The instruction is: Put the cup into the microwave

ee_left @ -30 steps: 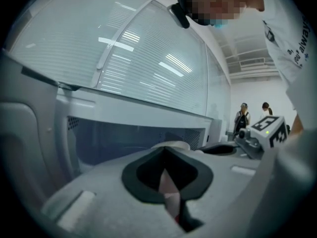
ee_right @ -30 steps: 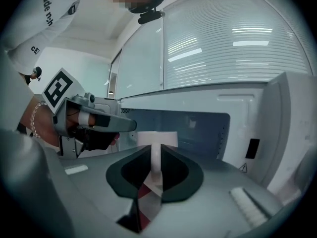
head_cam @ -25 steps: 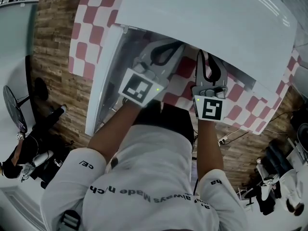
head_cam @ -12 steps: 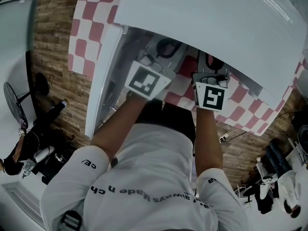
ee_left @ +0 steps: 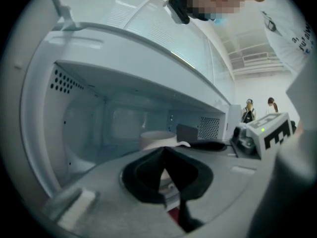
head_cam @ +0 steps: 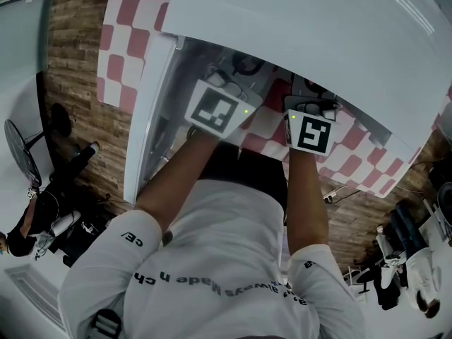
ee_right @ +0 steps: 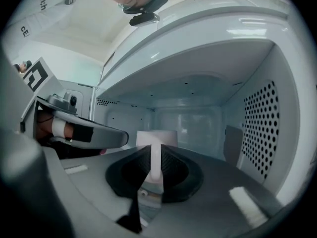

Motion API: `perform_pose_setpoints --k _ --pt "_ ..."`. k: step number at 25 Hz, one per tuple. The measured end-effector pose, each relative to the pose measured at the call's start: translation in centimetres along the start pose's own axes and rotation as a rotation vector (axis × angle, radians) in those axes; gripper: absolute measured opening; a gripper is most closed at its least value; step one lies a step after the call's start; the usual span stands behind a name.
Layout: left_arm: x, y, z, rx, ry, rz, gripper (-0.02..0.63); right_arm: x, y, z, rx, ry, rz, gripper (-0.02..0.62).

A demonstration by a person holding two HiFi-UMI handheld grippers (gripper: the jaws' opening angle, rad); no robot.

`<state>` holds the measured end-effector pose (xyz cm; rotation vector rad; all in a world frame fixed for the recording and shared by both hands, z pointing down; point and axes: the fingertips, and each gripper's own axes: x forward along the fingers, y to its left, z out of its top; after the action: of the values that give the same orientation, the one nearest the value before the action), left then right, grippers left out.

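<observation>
A white cup [ee_right: 156, 137] stands in the white microwave's cavity [ee_right: 198, 108], straight beyond my right gripper [ee_right: 156, 148]. That gripper is shut on a narrow white upright part of the cup, which looks like its handle. In the left gripper view the cup [ee_left: 157, 137] sits just past my left gripper [ee_left: 164, 151], whose black pads meet with nothing between them. The right gripper [ee_left: 260, 135] reaches in from the right of that view toward the cup. In the head view both marker cubes [head_cam: 216, 111] [head_cam: 311, 133] sit at the microwave's mouth, and the fingertips are hidden under its top [head_cam: 296, 27].
The microwave door [head_cam: 145, 119] hangs open on the left. A perforated side wall [ee_right: 262, 128] is close on the right gripper's right. The microwave stands on a red and white checked cloth [head_cam: 116, 41]. People stand on the wooden floor at left [head_cam: 35, 217].
Both grippers have moved forward, deeper into the microwave. Their fingers, plainly seen a second ago, are now mostly hidden under its top.
</observation>
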<state>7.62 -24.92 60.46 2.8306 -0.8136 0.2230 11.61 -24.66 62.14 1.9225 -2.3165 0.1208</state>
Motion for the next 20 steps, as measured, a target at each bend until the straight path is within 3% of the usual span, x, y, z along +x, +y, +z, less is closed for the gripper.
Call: perform_pose_setpoints --k 8,9,11,17,20 --pt "-0.2 -0.6 0.1 0.01 0.01 -0.005 0.004 -0.8 0.1 -1.8 -0.003 0.058 -0.004 0.048" --pt "-0.3 -0.6 0.2 0.011 0.011 -0.002 0.003 -0.9 0.1 -1.8 -0.003 0.077 -0.002 0.075" --pt "-0.7 -0.9 0.5 0.014 0.018 0.002 0.004 -1.1 0.3 -1.3 -0.005 0.084 0.006 0.106" --pt "-3.1 -2.1 1.1 0.023 0.074 -0.004 0.005 -3.7 1.0 0.0 -0.012 0.154 0.038 0.093" --pt "-4.4 -2.9 2.2 0.025 0.083 -0.014 0.004 -5.4 1.3 2.0 -0.013 0.136 0.053 0.086"
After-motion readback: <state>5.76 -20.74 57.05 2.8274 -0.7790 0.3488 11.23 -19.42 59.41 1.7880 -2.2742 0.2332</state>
